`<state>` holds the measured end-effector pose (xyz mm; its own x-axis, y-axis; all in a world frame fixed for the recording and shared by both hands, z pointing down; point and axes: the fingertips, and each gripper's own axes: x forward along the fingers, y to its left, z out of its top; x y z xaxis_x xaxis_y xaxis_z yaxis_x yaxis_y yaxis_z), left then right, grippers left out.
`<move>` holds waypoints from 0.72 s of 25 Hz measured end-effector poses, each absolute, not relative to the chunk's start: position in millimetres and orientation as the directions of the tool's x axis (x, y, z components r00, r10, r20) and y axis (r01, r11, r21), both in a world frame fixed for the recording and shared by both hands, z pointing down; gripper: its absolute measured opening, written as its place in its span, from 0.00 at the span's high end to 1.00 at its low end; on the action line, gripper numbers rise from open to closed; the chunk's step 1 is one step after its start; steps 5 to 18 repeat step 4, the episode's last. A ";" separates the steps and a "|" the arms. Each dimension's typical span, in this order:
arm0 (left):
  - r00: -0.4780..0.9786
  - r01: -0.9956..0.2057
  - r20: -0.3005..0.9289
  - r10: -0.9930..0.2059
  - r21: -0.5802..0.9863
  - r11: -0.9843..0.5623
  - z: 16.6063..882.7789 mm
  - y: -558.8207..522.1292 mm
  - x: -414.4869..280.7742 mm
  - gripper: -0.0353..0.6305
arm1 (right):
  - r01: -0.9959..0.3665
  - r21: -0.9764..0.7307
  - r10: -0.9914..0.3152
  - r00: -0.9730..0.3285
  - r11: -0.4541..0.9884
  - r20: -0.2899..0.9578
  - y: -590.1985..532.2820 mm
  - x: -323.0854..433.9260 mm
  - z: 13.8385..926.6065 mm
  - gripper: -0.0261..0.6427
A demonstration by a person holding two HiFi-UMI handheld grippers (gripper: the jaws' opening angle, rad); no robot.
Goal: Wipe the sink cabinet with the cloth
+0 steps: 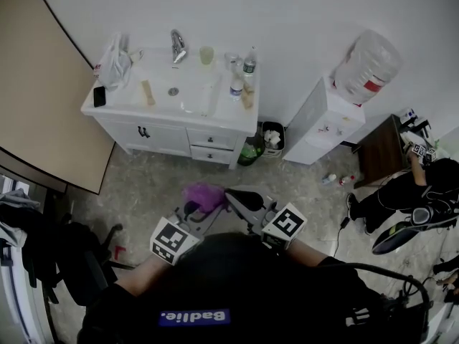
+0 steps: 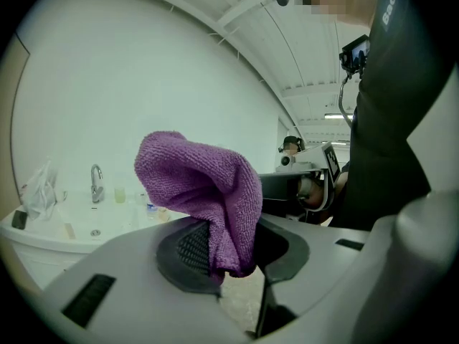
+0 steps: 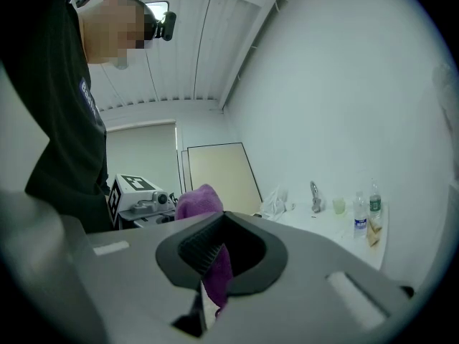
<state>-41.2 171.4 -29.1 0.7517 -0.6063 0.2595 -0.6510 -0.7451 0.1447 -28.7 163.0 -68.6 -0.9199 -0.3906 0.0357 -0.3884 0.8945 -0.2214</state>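
Two claws grip the one purple cloth [image 1: 204, 196] between them, up at your chest and well apart from the sink cabinet [image 1: 166, 136], which stands against the far wall.

Progress: the cloth touches no part of the cabinet at this moment. That fits either a stage ahead of the wiping or one after it, with the cloth carried clear. The pictures do not settle which. The cabinet fronts and the bench [image 1: 118, 104] on top show no streak, wet patch or dirt that would tell wiped ground from unwiped. Your left claw [image 2: 231, 256] is closed on the cloth, with a fold pinched between the pads and the bulk standing above them. Your right claw [image 3: 214, 260] is likewise closed on a hanging edge of the same cloth.

Hidden or doubtful:
- **Cabinet:** only its top and front show properly, and its back is out of sight. At this range any fine marks would be too small to read.
- **Bench:** parts of it lie under a white plastic bag [image 1: 113, 64], two bottles [image 1: 237, 86], a cup [image 1: 206, 54] and a dark phone [image 1: 99, 96], so the surface beneath them cannot be judged.
- **Gripper views:** both show the cabinet only small and far off.
- **Cloth:** in the head view the claws cover its lower end.
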 end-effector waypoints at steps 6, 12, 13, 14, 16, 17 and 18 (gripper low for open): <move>0.744 -0.660 0.254 -0.618 0.133 -0.740 -31.0 170.7 -41.2 0.78 | -0.388 -0.221 -0.393 -0.919 0.894 0.025 162.9 -25.0 -69.7 0.96; 0.744 -0.660 0.254 -0.618 0.133 -0.740 -31.0 170.7 -41.2 0.78 | -0.388 -0.221 -0.393 -0.919 0.894 0.025 162.9 -25.0 -69.7 0.96; 0.744 -0.660 0.254 -0.618 0.133 -0.740 -31.0 170.7 -41.2 0.78 | -0.388 -0.221 -0.393 -0.919 0.894 0.025 162.9 -25.0 -69.7 0.96; 0.744 -0.660 0.254 -0.618 0.133 -0.740 -31.0 170.7 -41.2 0.78 | -0.388 -0.221 -0.393 -0.919 0.894 0.025 162.9 -25.0 -69.7 0.96; 0.744 -0.660 0.254 -0.618 0.133 -0.740 -31.0 170.7 -41.2 0.78 | -0.388 -0.221 -0.393 -0.919 0.894 0.025 162.9 -25.0 -69.7 0.96; 0.744 -0.660 0.254 -0.618 0.133 -0.740 -31.0 170.7 -41.2 0.78 | -0.388 -0.221 -0.393 -0.919 0.894 0.025 162.9 -25.0 -69.7 0.96; 0.744 -0.660 0.254 -0.618 0.133 -0.740 -31.0 170.7 -41.2 0.78 | -0.388 -0.221 -0.393 -0.919 0.894 0.025 162.9 -25.0 -69.7 0.96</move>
